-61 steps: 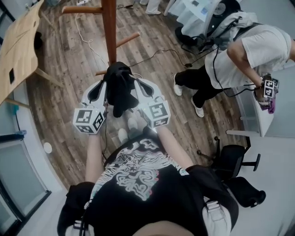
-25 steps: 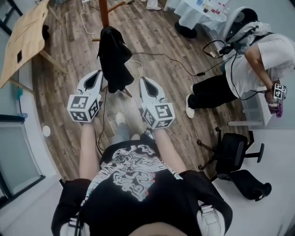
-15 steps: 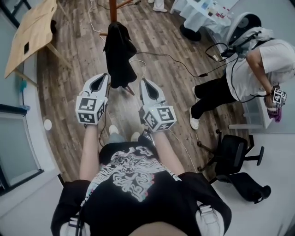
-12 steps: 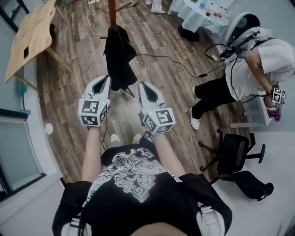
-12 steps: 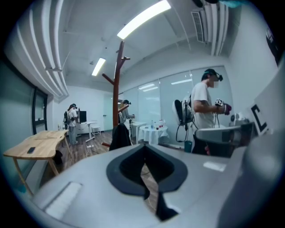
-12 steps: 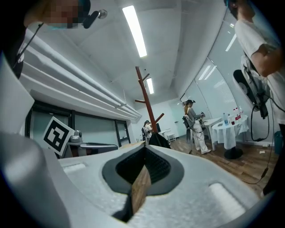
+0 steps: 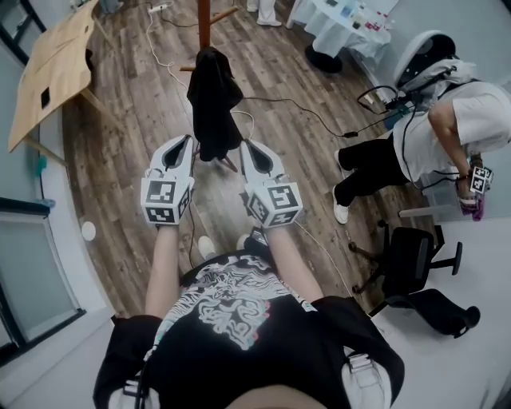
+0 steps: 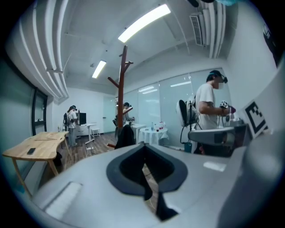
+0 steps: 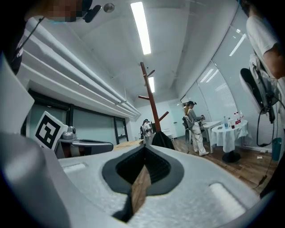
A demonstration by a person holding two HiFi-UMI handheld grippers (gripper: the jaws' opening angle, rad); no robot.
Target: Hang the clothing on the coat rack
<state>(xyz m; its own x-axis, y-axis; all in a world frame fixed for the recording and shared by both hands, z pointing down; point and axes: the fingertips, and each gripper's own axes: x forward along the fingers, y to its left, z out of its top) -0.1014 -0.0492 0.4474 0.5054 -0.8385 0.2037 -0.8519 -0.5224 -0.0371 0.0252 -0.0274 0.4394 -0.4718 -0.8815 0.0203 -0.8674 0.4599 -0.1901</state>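
Clothing (image 7: 214, 104) hangs on coat rack (image 7: 204, 17) beyond empty jaws.

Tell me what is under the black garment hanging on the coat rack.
Below the black garment show the wooden floor and a loop of white cable. The garment covers the peg it hangs on and the lower part of the coat rack.

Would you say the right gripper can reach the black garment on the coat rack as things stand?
Probably yes: the garment hangs on the coat rack just ahead of the right gripper, with nothing standing between them, though its jaws are shut and would need opening first.
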